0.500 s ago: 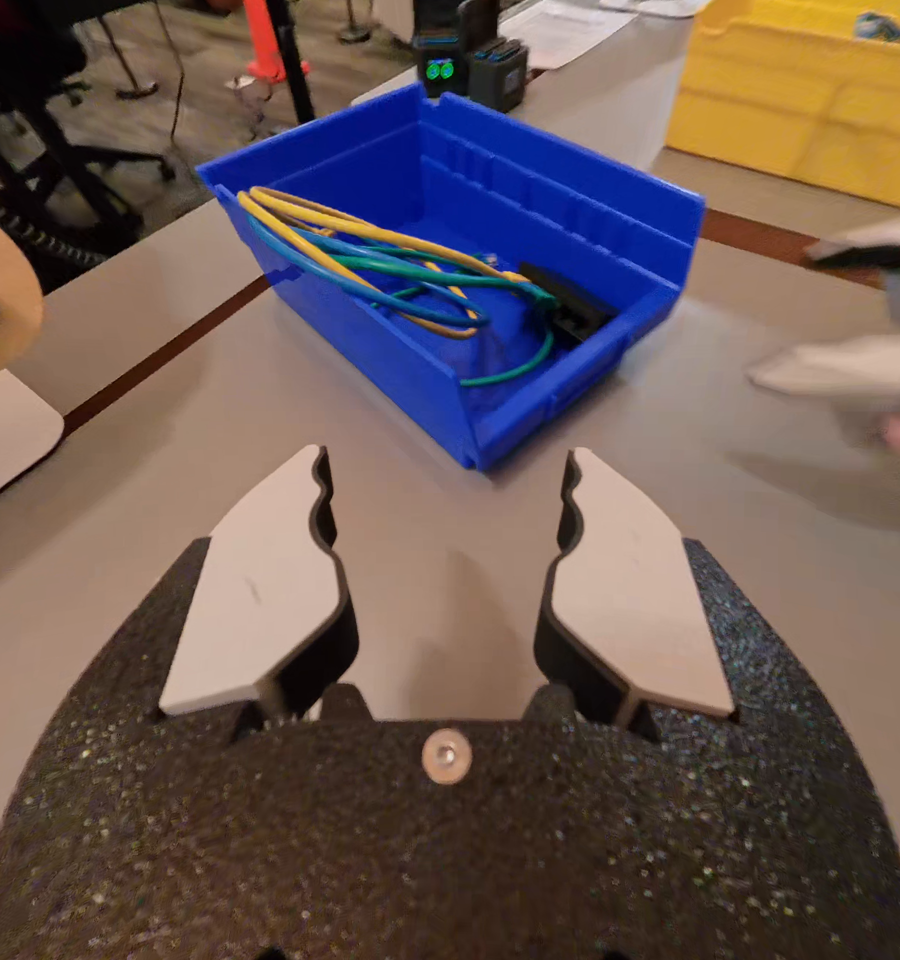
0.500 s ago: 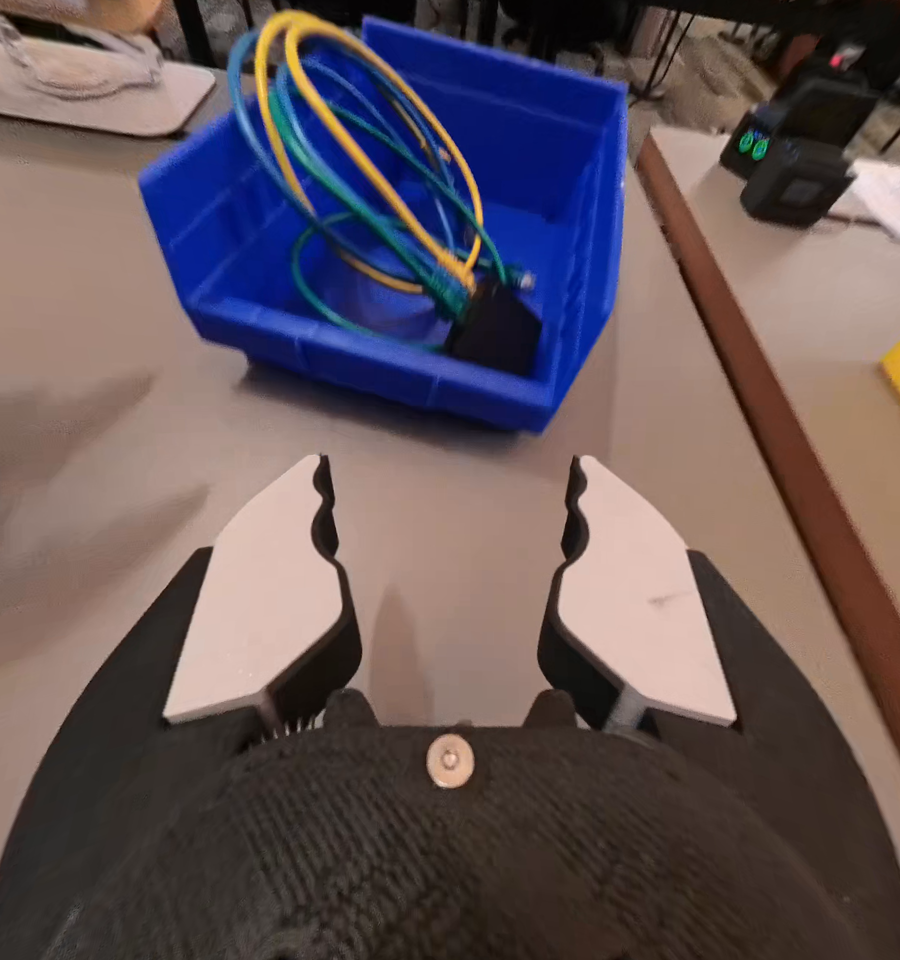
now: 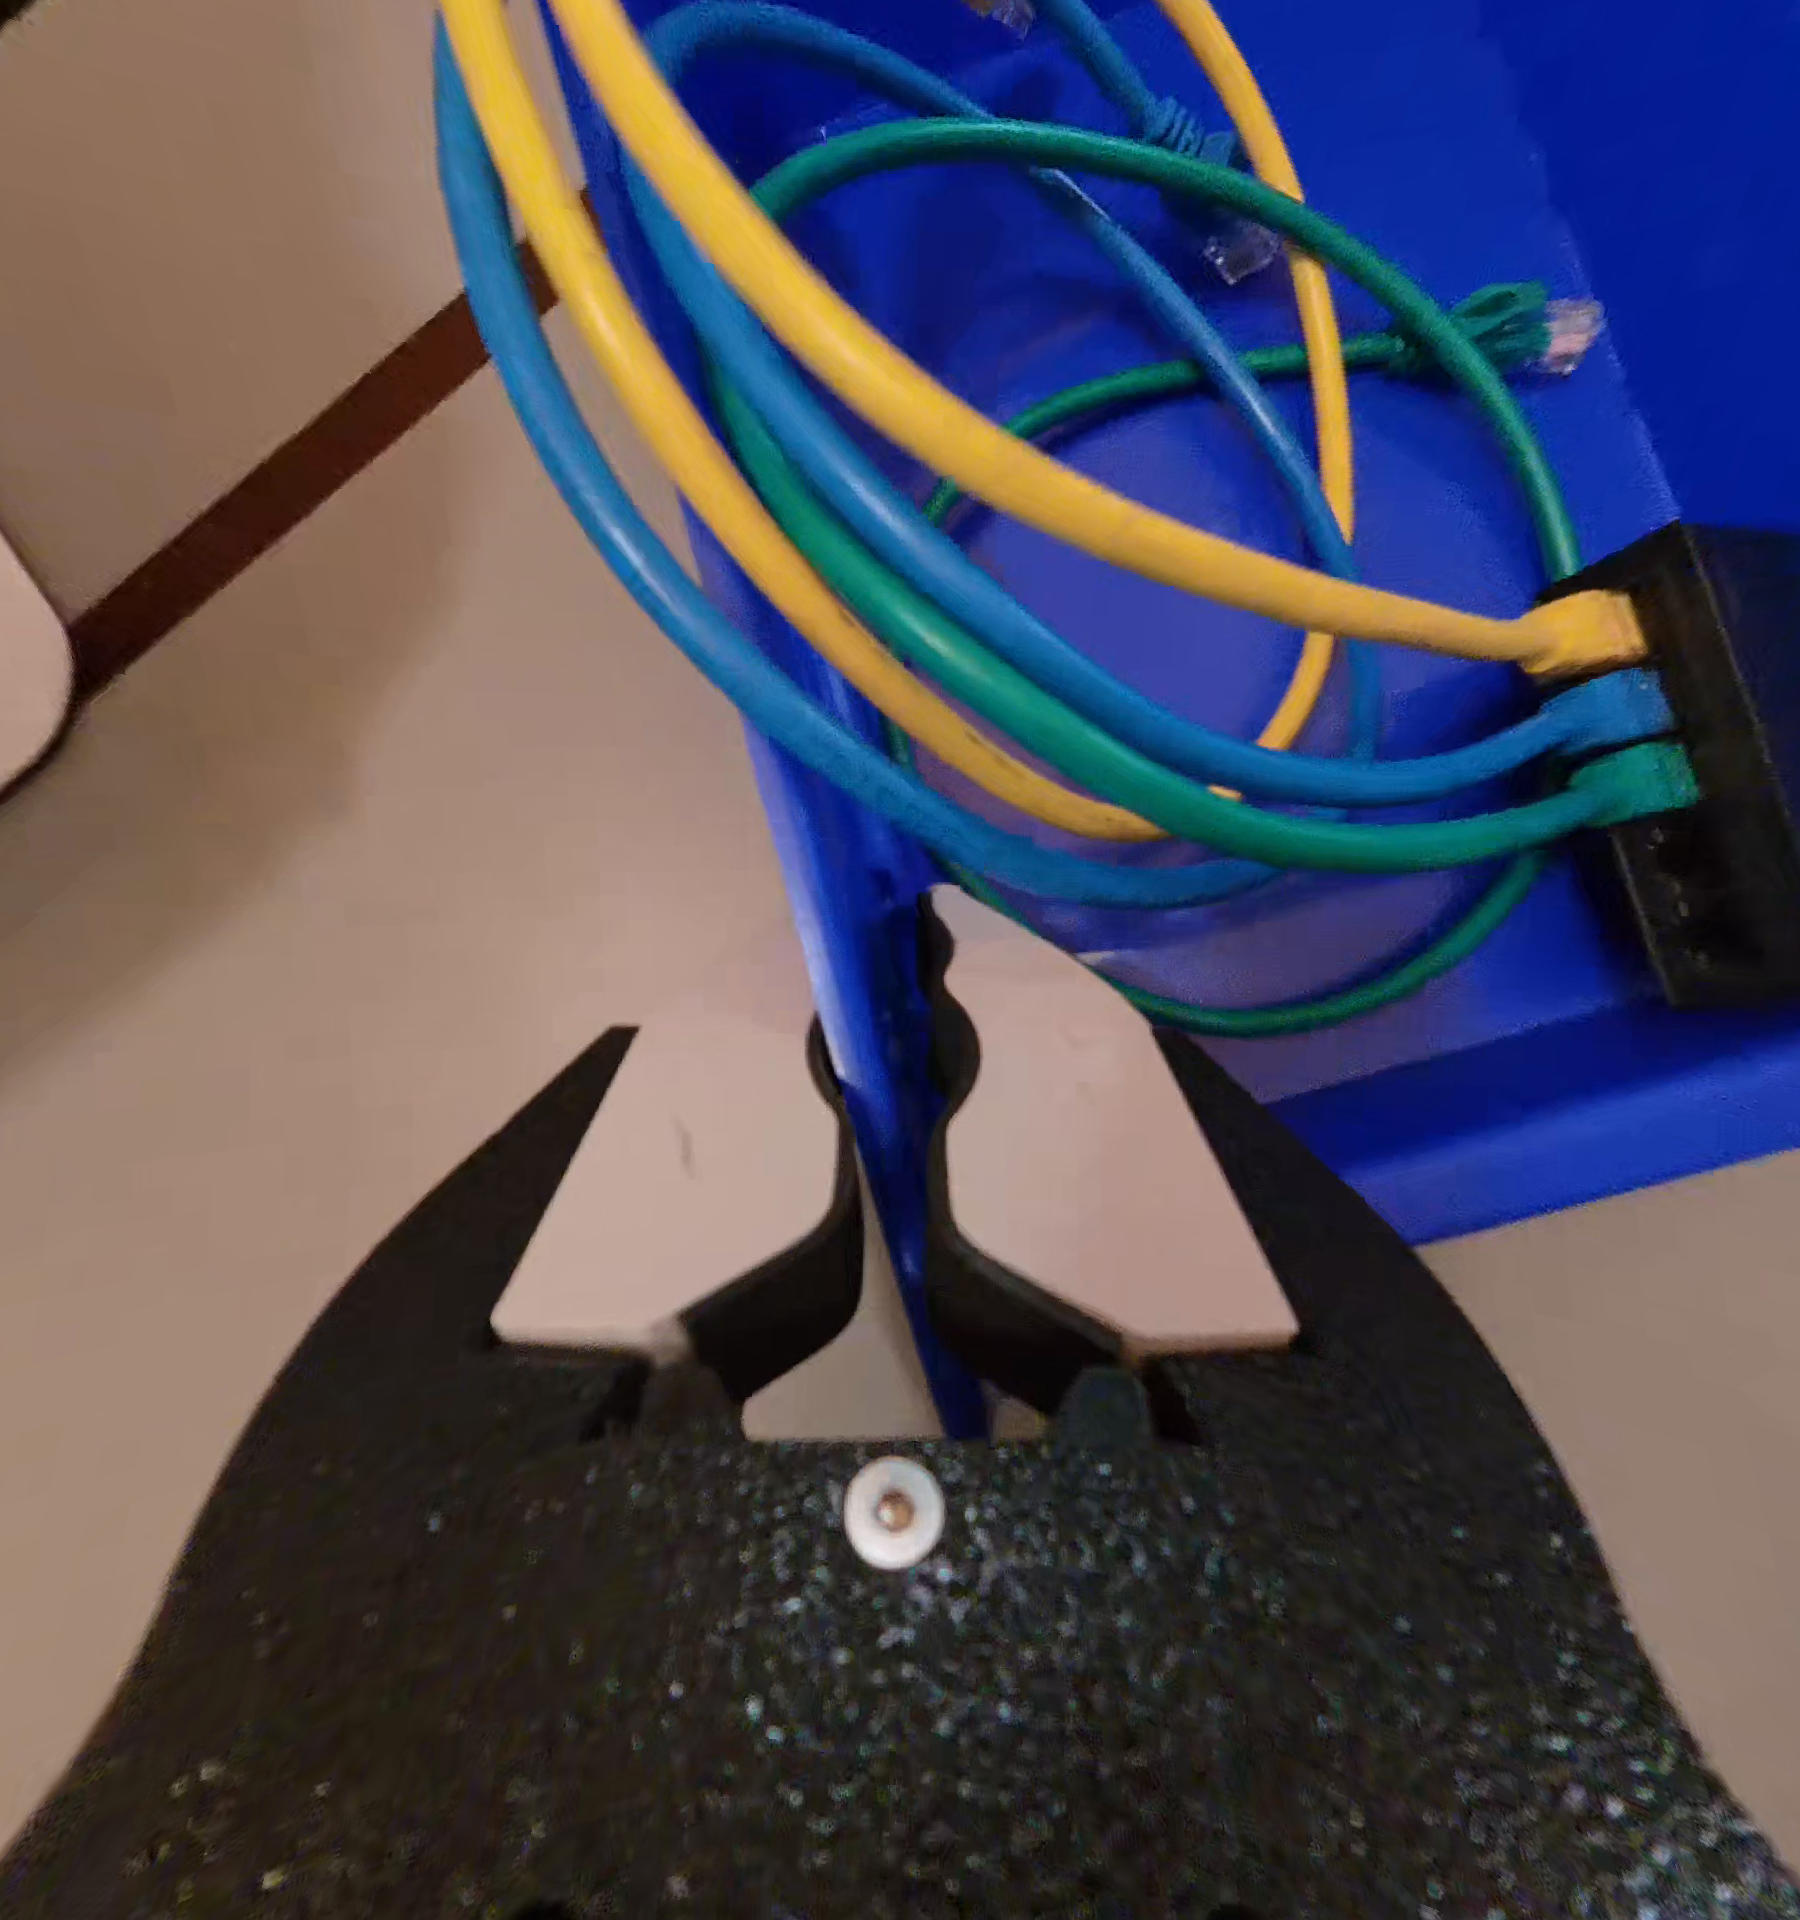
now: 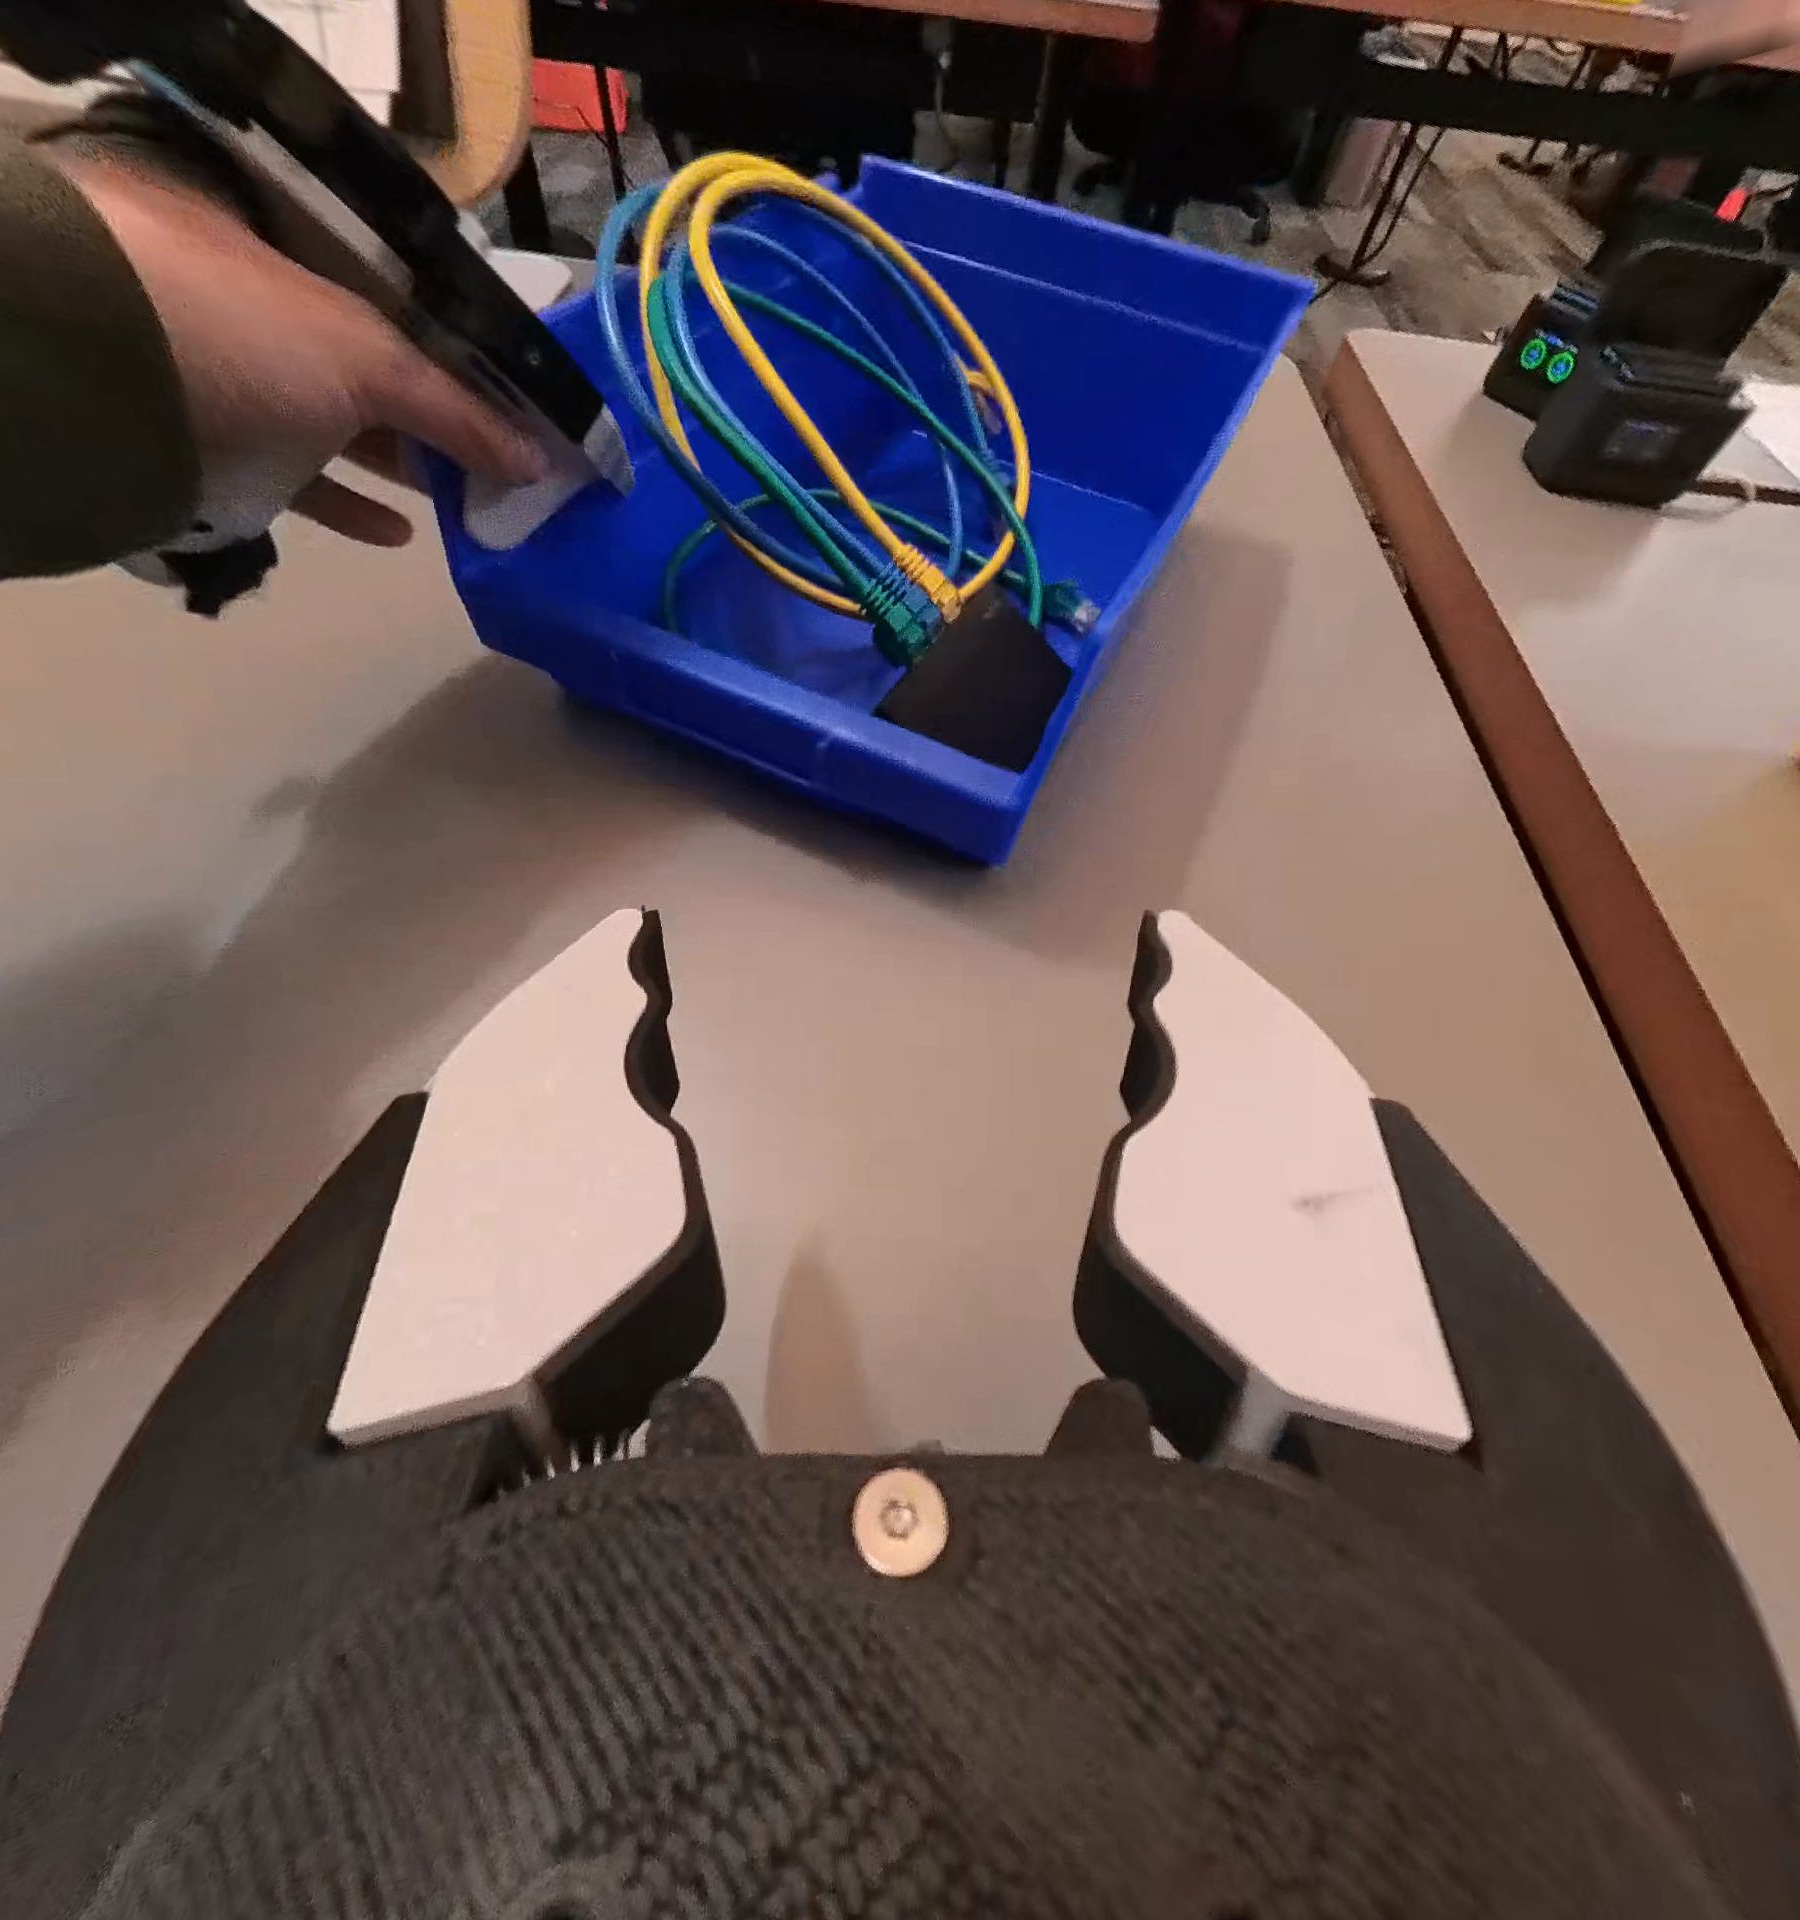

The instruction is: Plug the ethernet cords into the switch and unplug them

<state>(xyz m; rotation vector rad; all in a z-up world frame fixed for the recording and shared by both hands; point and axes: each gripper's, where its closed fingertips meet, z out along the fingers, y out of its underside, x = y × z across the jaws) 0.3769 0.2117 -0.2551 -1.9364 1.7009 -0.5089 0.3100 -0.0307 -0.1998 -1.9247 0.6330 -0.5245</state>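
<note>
Grey tabletop [image 4: 875, 1039] fills both views, with a dark brown seam along its right edge and a second table beyond carrying black chargers [image 4: 1644, 416] with green lights. On the near table sits a blue bin [image 4: 1135, 343].

Inside the bin, a black switch [image 4: 979, 686] leans in the near right corner. Yellow [image 3: 875, 405], blue [image 3: 875, 520] and green [image 3: 1031, 727] cords loop up above the rim, and one end of each is plugged into the switch, side by side. Their other ends lie loose in the bin: clear plugs show near the far wall in the left wrist view, though blur makes it hard to tell which plug belongs to which cord.

The left gripper [image 3: 891, 1039] is clamped on the bin's side wall, one finger inside, one outside; the wall cuts off part of the inner finger. In the right wrist view a hand [image 4: 283, 395] holds this gripper, blurred, and its tip is partly hidden behind the rim.

The right gripper [image 4: 896, 935] hangs over bare table short of the bin, fingers wide apart and holding nothing.
</note>
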